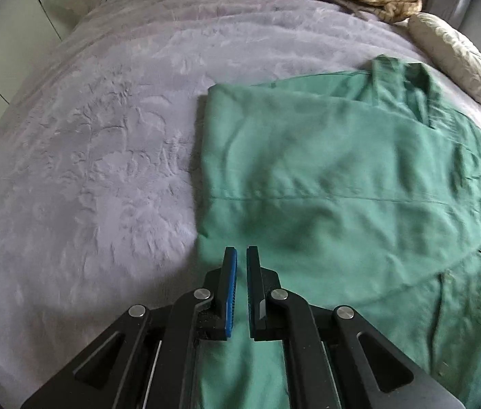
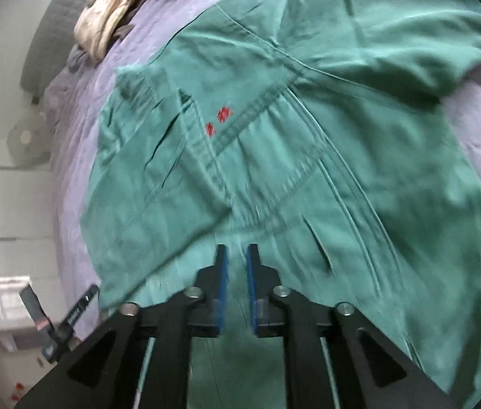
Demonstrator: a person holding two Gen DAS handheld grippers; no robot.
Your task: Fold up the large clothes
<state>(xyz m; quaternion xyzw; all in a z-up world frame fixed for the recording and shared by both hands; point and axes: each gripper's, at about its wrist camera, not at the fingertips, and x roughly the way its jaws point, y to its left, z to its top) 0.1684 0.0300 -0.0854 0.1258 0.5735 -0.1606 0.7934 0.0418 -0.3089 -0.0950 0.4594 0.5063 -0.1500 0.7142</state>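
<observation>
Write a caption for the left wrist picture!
Left gripper hovers over a green shirt on a purple bedspread.

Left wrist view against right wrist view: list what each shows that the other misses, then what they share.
Only the left wrist view shows the grey-beige pillow beyond the garment's collar, and a wide bare stretch of bedspread left of the folded edge.

Only the right wrist view shows the red embroidered marks clearly, beside a stitched chest pocket, plus white drawers beside the bed.

Both show the green jacket spread on the lilac bedspread, and a crumpled tan cloth at the far end.
</observation>
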